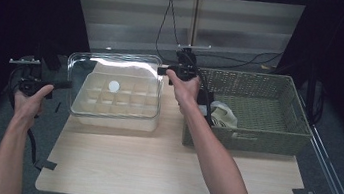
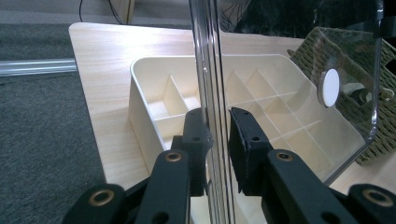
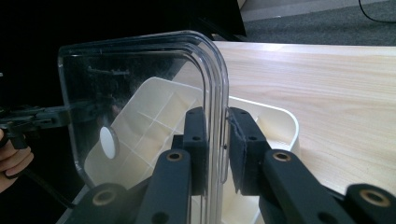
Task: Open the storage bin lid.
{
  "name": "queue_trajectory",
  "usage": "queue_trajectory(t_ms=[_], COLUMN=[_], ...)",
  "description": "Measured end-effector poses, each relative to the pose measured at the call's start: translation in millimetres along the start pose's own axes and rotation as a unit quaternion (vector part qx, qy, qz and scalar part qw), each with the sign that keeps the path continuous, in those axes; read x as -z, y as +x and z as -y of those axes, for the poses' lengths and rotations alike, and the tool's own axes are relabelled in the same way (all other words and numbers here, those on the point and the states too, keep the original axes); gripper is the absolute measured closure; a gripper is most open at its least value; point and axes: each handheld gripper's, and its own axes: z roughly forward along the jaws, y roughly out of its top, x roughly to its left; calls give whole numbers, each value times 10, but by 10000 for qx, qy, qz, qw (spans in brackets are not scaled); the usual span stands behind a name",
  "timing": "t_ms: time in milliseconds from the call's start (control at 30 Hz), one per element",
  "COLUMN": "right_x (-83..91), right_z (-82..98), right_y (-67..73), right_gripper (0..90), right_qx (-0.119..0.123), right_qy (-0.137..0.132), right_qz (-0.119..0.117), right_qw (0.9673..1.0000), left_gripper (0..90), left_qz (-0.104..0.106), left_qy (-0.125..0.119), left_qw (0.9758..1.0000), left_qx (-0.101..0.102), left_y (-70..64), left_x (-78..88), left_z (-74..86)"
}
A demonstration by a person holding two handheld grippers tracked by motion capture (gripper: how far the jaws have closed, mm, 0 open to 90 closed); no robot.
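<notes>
1. Lid (image 1: 113, 71), clear plastic with a white round knob (image 1: 113, 86), sits above the cream compartment tray (image 1: 116, 101) at about 11 o'clock on the table (image 1: 175, 173); in the high view we see a gripper on each end of it.
2. Left gripper (image 1: 68, 84) at the lid's 9 o'clock edge, right gripper (image 1: 163, 70) at its 3 o'clock corner, each in a hand.
3. Left gripper view: we see the jaws (image 2: 217, 140) either side of the lid's rim (image 2: 210, 70), the left pad against it, a thin gap at the right pad; not resolvable from the high view. We cannot tell if the clamp is full.
4. Right gripper view: jaws (image 3: 215, 144) straddle the lid's rounded corner (image 3: 215, 60); the pads look close to the plastic on both sides, but full contact is unclear.
5. Both gripper views show the lid standing off the tray (image 2: 154, 93), tilted up; from above it reads nearly flat.
6. Right gripper view also catches the other hand (image 3: 14, 161) and its gripper at 9 o'clock, across the lid.
7. High view alone gives us the wicker basket (image 1: 255, 138) at 3 o'clock of the tray, with a pale bundle (image 1: 220, 116) in its near left corner; the left gripper view shows just a basket corner (image 2: 327, 42) through the lid.
</notes>
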Motion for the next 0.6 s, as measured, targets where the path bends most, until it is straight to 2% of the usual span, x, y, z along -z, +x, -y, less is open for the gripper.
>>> queue_trajectory(t_ms=[333,600], right_x=[111,235], right_z=[19,26], right_y=[54,133], right_gripper=[782,778], right_qx=[70,204], right_qy=[-91,-199], right_qz=[-30,-27], right_qw=[9999,9996], left_gripper=[782,787], left_qz=[9,-48], left_qy=[-96,-120], left_qw=[9999,9995], left_qx=[-95,-274], left_y=[-79,-174], left_x=[57,127], left_z=[-30,-68])
